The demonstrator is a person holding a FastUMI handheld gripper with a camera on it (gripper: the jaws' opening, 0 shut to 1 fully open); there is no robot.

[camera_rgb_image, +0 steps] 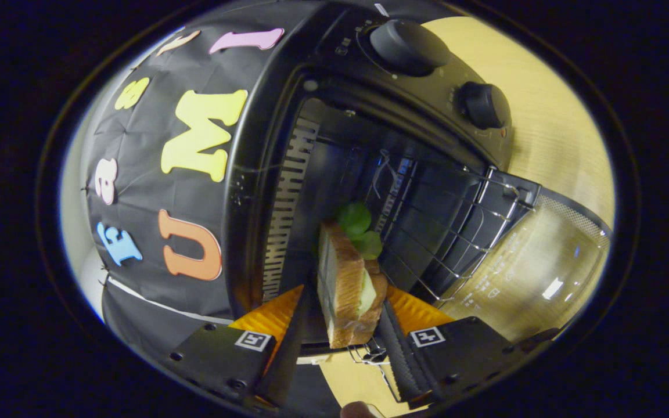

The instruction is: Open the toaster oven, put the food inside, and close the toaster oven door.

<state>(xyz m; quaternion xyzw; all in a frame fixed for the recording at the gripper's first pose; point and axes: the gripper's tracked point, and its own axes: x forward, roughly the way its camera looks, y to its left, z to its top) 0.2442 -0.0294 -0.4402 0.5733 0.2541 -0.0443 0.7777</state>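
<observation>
While gripper (343, 313) clamps sandwich (349, 284), toaster oven (381, 174) open, no legible writing.

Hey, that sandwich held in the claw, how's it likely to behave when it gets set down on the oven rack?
The sandwich is probably soft, so the claw, shut on it, may squash it. Its loose green leaves could slip out. Set on edge on the wire rack, it might tip over.

The toaster oven (288, 116) was black, with two black knobs (407, 43). The sandwich (346, 284) had golden-brown bread with a pale filling and green leaves (358, 223). The bench (549, 116) was light wood-grain.
</observation>
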